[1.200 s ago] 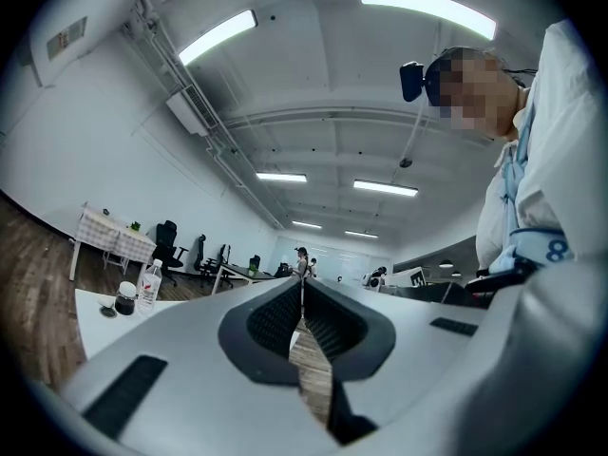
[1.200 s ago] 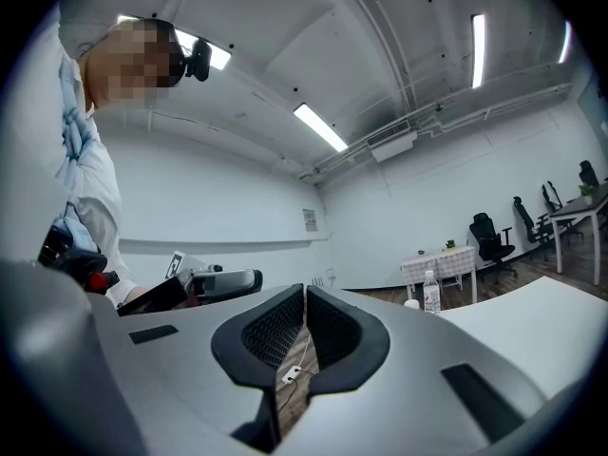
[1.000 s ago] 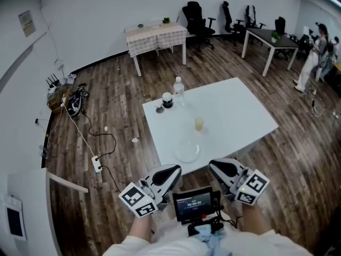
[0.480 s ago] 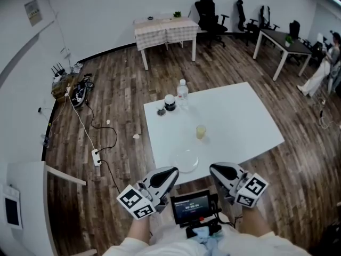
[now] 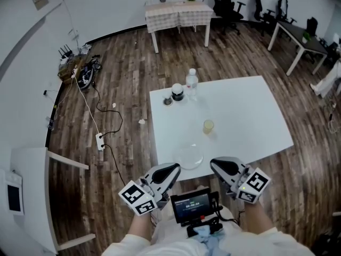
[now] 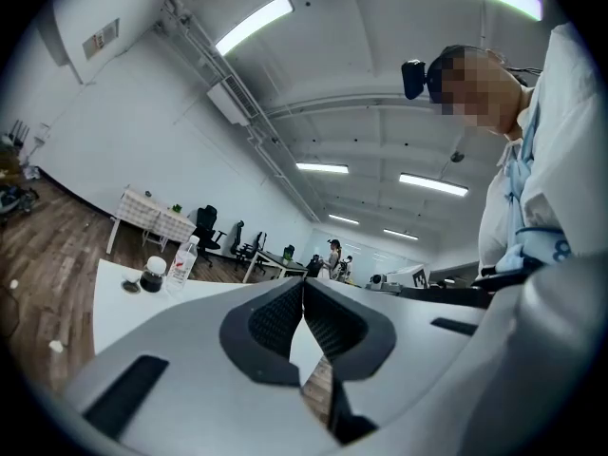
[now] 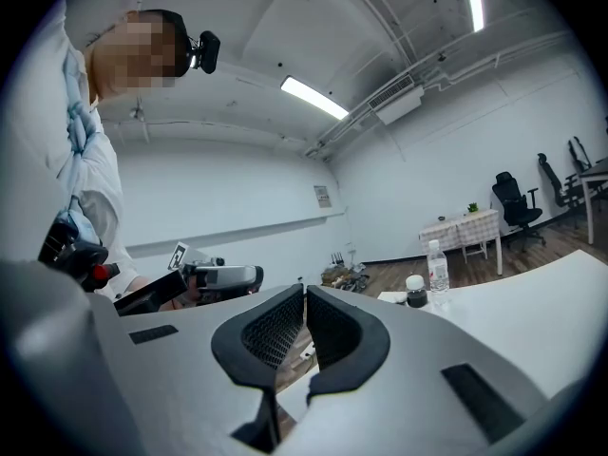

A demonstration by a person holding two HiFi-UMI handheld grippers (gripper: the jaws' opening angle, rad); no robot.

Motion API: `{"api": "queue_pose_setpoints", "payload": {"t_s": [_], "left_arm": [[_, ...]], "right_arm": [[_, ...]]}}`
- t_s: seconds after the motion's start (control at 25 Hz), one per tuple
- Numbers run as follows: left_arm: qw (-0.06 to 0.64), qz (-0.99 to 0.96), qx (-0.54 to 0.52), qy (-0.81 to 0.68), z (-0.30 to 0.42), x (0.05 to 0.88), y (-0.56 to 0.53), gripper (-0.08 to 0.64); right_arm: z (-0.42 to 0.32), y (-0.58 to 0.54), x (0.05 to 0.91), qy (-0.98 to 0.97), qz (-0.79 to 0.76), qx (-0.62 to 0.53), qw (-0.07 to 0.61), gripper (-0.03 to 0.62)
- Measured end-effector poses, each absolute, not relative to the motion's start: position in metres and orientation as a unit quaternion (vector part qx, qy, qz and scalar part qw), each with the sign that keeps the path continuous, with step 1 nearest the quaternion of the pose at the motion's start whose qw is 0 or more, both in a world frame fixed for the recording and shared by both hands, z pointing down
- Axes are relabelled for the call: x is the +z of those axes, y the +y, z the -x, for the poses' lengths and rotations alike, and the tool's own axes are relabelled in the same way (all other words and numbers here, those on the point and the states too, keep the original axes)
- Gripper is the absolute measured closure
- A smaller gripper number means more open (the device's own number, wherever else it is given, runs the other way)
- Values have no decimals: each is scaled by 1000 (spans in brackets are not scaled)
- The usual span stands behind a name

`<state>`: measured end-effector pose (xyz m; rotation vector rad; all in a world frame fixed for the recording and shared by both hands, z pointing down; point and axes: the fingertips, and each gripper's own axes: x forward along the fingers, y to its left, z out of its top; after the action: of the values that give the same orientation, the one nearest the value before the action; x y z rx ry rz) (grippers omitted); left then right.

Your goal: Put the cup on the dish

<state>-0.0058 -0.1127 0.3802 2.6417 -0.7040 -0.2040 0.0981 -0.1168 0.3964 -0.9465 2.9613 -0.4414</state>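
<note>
We hold the left gripper [image 5: 171,169] and the right gripper [image 5: 215,165] side by side at the near edge of the white table [image 5: 245,108], both low in the head view and pointing roughly level toward the tabletop. Between them, close to our body, sits a small screen [image 5: 194,204] on a mount.

Left gripper: in the left gripper view the two ribbed pads [image 6: 285,316] meet at the tips, so the jaws are together with nothing between them.

Right gripper: in the right gripper view the pads [image 7: 328,326] also meet at the tips. The jaws are together and empty.

The cup [image 5: 208,126] stands upright on the table, holding a pale yellowish liquid, ahead of the grippers and well apart from both. The dish [image 5: 189,156], clear and round, lies flat near the table's front edge, just ahead of the gap between the two grippers. Cup and dish are near each other but not touching, with the cup farther back and to the right of the dish.

At the far left corner of the table stand a water bottle [image 5: 191,84], a dark jar [image 5: 178,92] with a white lid just beside it, and a small round object [image 5: 167,101] in front of the jar.
</note>
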Motion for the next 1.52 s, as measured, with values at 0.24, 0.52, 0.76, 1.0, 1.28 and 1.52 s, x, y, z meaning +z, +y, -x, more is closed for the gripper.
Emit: {"api": "queue_pose_setpoints", "payload": {"t_s": [0.24, 0.52, 0.76, 1.0, 1.28, 1.52], "left_arm": [[259, -928, -74, -256, 14, 413, -118, 537], [281, -920, -69, -264, 20, 433, -122, 526], [285, -921, -63, -259, 17, 439, -124, 526], [285, -921, -65, -259, 15, 439, -126, 523], [299, -918, -59, -254, 9, 450, -121, 523], [316, -912, -54, -255, 9, 461, -117, 520]], "right_arm": [[-101, -119, 414, 940, 302, -157, -9, 560], [-105, -141, 428, 937, 311, -157, -29, 558], [-115, -161, 436, 931, 333, -146, -39, 557], [-129, -179, 451, 925, 349, -140, -61, 399], [-140, -198, 480, 915, 367, -140, -89, 352], [-151, -216, 496, 906, 388, -130, -108, 345]]}}
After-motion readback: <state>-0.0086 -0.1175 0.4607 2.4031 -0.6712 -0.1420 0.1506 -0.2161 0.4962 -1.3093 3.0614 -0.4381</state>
